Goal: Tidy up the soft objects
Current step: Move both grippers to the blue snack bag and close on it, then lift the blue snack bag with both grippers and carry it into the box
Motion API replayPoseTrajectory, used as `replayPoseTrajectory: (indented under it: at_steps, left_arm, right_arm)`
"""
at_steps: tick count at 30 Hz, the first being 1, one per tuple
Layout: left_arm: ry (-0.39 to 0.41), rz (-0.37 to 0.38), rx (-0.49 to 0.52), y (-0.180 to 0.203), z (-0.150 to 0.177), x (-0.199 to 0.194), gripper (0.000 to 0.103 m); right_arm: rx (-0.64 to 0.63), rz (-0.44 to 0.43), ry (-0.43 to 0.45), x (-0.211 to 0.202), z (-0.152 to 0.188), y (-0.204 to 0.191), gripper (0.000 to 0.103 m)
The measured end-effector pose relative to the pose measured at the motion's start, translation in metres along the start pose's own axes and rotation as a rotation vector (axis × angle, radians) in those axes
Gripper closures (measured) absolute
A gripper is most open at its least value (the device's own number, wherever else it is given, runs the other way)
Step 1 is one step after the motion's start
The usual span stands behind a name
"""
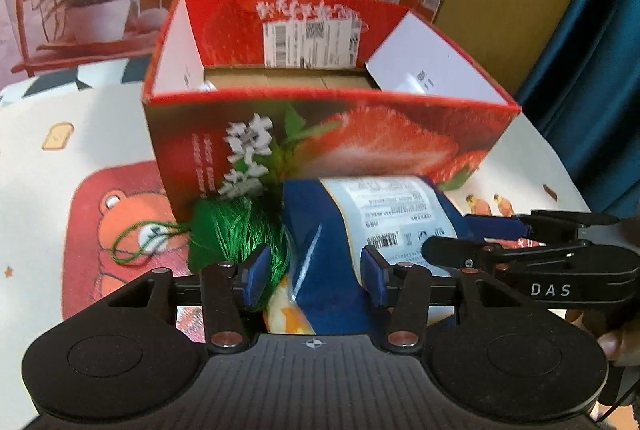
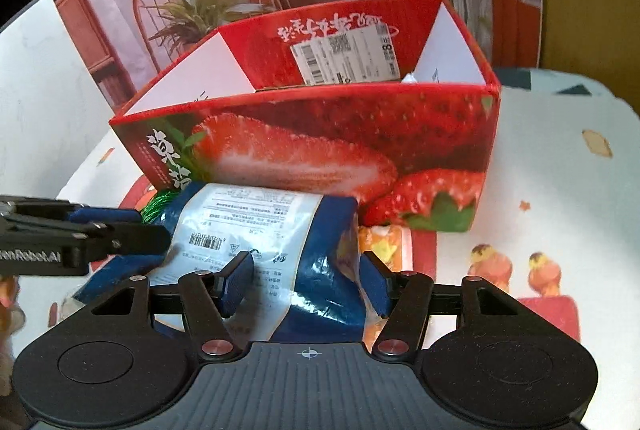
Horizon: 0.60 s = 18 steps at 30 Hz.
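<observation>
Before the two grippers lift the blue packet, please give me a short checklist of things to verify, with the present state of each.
1. Blue packet lies between the left gripper fingers: ok.
2. Blue packet lies between the right gripper fingers: ok.
3. Pads firmly pressing the packet on both sides: cannot tell; both pairs of jaws stand partly open.
4. Strawberry box open at the top, ready to receive: ok.
5. Room inside the box: cannot tell; only part of its floor shows.
6. Green thread bundle clear of the left gripper: not ok; it sits against the left finger and could be dragged along.
</observation>
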State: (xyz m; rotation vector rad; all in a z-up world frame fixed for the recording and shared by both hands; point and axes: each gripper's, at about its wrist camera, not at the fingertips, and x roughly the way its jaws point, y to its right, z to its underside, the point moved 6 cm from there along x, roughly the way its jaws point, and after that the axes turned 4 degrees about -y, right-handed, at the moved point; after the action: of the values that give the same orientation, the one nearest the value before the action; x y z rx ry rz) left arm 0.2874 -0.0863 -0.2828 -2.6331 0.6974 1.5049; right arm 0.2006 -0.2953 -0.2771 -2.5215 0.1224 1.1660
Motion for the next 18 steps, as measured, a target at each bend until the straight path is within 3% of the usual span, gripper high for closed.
replayPoseTrajectory:
  at_steps: [6, 13, 16, 18]
  left_arm:
    - [-0.016, -0.010, 0.042, 0.008, 0.004, 0.008, 0.050]
    - [-0.033, 0.018, -0.001, -0.001, 0.006, 0.014, 0.048]
    - [-0.034, 0.029, -0.019, -0.002, 0.006, 0.015, 0.052]
    - [-0.027, 0.030, -0.013, -0.002, 0.006, 0.013, 0.062]
  right_arm:
    - [-0.018, -0.024, -0.025, 0.008, 0.002, -0.004, 0.042]
    - [-0.022, -0.028, -0.041, 0.013, 0.004, -0.003, 0.041]
    - [-0.023, -0.029, -0.048, 0.015, 0.004, -0.003, 0.043]
    - [-0.024, -0.024, -0.049, 0.015, 0.003, -0.005, 0.049]
